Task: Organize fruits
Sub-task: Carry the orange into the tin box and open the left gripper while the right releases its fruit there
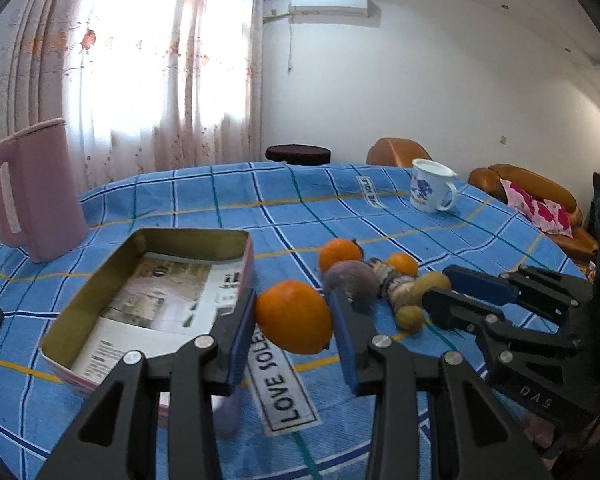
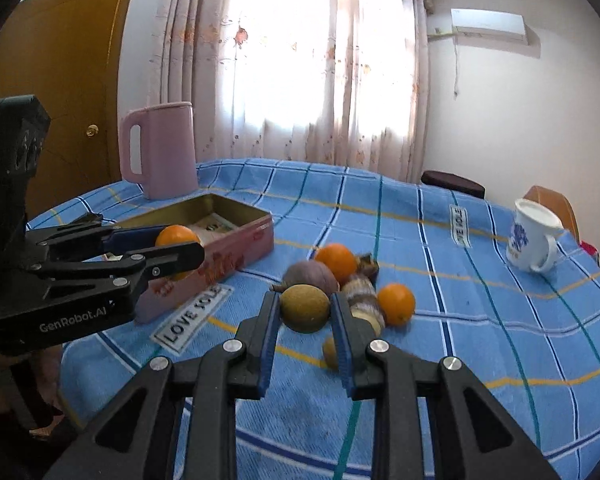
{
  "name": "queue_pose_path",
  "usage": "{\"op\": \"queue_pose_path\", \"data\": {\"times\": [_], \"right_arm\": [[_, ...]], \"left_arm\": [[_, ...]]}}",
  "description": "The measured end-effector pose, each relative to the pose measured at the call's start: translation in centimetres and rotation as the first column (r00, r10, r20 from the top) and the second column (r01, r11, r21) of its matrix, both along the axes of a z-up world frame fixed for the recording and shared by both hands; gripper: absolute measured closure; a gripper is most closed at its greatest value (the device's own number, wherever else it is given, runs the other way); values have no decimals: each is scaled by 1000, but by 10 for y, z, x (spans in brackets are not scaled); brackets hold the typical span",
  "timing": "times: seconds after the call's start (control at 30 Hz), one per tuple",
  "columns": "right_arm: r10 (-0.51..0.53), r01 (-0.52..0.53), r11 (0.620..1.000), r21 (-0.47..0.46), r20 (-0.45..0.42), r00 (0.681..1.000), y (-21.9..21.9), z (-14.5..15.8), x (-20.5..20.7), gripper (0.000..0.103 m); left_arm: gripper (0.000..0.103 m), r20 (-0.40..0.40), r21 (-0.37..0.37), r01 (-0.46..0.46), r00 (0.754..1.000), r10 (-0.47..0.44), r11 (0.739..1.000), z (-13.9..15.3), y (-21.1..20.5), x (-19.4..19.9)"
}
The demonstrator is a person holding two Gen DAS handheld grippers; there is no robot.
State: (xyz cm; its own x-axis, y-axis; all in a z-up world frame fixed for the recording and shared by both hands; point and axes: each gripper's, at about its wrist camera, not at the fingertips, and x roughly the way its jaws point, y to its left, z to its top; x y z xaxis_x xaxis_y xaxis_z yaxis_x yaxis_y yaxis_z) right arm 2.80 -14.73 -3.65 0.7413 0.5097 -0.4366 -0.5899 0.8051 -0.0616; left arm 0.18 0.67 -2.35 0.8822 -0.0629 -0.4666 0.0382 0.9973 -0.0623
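My left jaws [image 1: 294, 320] sit closest to the lens, their blue pads pinching an orange [image 1: 294, 317] from both sides and holding it clear of the worktop [image 1: 440, 216]. The right wrist view shows this same orange [image 2: 177, 236] raised beside the near end of the tin box [image 2: 236, 240].

My right jaws [image 2: 305, 312] are clamped on a round brownish-green fruit [image 2: 304, 308], which also hangs above the cloth. From the left wrist view, these jaws [image 1: 440, 292] reach in from the right side, and the fruit between them [image 1: 431, 285] looks tan.

Just beyond both jaws, the remaining fruit lies in a loose cluster on the blue checked tablecloth [image 2: 480, 320]. It includes a dull purple round fruit [image 1: 350, 280], a second orange [image 1: 340, 254] behind it, a smaller orange [image 1: 403, 264] to the right, a string of knobbly mixed purple and pale pieces [image 1: 394, 284] and one small greenish-yellow fruit [image 1: 410, 317] nearest me.

To the left of the cluster stands the open rectangular tin, pink outside and gold inside, lined with printed paper [image 1: 160, 300]. No fruit is visible inside it. A cloth label reading LOVE SOLE [image 1: 284, 388] lies beneath my left jaws.

Farther back, a pink jug [image 1: 36, 192] stands on the left of the worktop and a white mug with a blue pattern [image 1: 432, 186] on the right. Behind them, curtains [image 1: 148, 80] cover a bright window.
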Motion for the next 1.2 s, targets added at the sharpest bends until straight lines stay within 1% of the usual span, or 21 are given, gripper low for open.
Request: {"op": "queue_pose_path", "data": {"times": [0.27, 0.47, 0.67, 0.8, 1.2], "right_arm": [[81, -81, 997, 7, 35, 996, 35, 24, 9, 76], [142, -142, 990, -3, 39, 989, 70, 33, 17, 76], [182, -181, 983, -17, 35, 983, 101, 33, 25, 75], [199, -198, 980, -28, 24, 980, 119, 30, 30, 75], [204, -205, 977, -59, -21, 979, 147, 15, 49, 75]], "left_arm": [[64, 13, 6, -73, 997, 73, 997, 10, 31, 2], [64, 8, 21, -131, 991, 131, 991, 12, 59, 6], [64, -22, 33, -177, 984, 178, 984, 8, 84, 16], [64, -43, 37, -189, 981, 191, 981, 3, 94, 22], [64, -89, 49, -215, 972, 218, 976, -6, 113, 37]]}}
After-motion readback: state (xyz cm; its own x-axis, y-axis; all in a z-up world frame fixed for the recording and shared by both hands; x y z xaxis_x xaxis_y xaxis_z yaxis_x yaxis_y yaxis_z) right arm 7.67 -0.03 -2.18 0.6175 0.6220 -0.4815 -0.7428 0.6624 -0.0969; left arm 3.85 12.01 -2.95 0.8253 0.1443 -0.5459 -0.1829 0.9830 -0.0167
